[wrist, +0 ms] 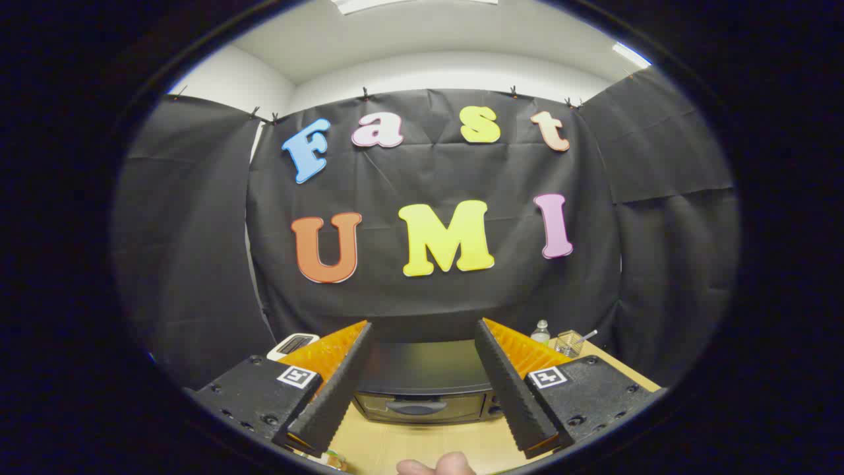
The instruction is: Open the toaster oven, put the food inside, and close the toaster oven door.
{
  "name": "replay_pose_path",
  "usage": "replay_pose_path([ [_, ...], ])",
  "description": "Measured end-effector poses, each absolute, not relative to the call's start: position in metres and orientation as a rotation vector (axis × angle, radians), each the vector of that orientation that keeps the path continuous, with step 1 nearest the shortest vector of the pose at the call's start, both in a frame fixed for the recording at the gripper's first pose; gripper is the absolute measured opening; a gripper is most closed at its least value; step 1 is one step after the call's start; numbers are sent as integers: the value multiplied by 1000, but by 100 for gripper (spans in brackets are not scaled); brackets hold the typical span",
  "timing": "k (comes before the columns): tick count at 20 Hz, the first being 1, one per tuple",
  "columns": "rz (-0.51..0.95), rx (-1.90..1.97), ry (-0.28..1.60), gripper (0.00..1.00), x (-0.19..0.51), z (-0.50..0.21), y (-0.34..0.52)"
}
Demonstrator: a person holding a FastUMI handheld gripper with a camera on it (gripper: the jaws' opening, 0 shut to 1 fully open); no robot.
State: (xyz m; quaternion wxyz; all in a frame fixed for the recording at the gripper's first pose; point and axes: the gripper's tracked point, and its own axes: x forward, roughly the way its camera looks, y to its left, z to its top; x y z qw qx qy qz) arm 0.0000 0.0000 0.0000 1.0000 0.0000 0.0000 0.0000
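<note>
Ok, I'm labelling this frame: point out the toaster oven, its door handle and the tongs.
toaster oven (pixel 422 369): gripper view, on its dark top, between the fingers.
door handle (pixel 407 408): gripper view, middle of the bar on the closed door.
tongs (pixel 422 336): gripper view, open gap midway between the fingertips.

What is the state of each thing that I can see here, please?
toaster oven: door closed, standing on the table between the fingers and beyond them.
tool: open, fingers spread wide, holding nothing.
bottle: upright, cap on, beyond the right finger.
clear container: upright beside the bottle, a stick-like thing standing in it.
</note>
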Motion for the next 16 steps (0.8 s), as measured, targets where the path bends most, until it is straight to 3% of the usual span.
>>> replay_pose_path([
  [16, 1, 22, 15, 100, 0, -5, -34],
])
